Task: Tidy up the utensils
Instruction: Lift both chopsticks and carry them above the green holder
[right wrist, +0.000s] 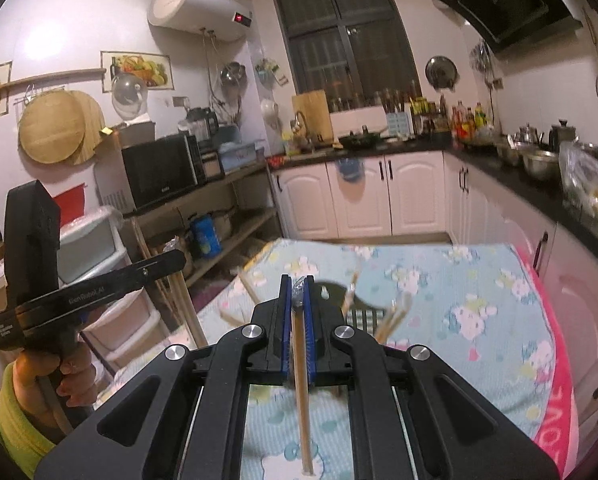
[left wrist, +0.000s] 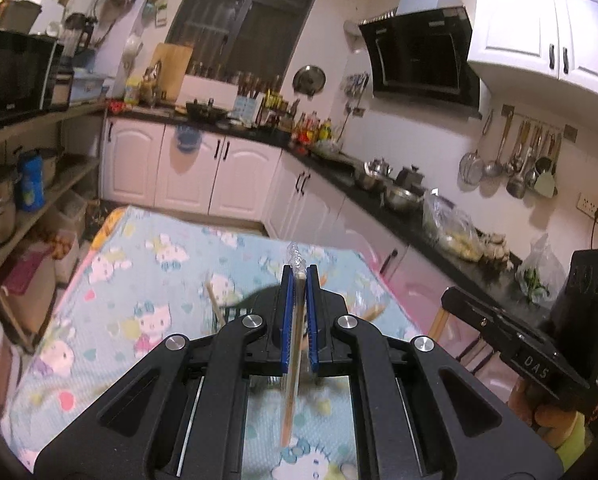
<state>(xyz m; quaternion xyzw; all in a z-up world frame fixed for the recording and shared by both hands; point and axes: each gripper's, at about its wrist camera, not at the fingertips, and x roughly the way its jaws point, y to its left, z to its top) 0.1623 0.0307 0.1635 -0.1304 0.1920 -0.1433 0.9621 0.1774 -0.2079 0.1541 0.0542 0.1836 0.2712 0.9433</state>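
- A home kitchen with white walls, lit by warm indoor light; a bright glare patch sits high on the left wall (right wrist: 43, 40).
- A dark-framed window (right wrist: 339, 36) at the far wall shows night outside.
- White lower cabinets (right wrist: 359, 200) with black handles run in an L under a black countertop (left wrist: 379, 196) crowded with bottles, pots and steel bowls.
- A black range hood (left wrist: 423, 56) hangs beside white upper cabinets (left wrist: 547, 28).
- Ladles and strainers (left wrist: 515, 160) hang from a wall rail.
- A white cylindrical water heater (right wrist: 199, 8) is mounted high up.
- An open wooden shelf unit (right wrist: 235, 216) carries a black microwave (right wrist: 163, 172).
- Round wooden boards (right wrist: 59, 128) hang on the left wall.
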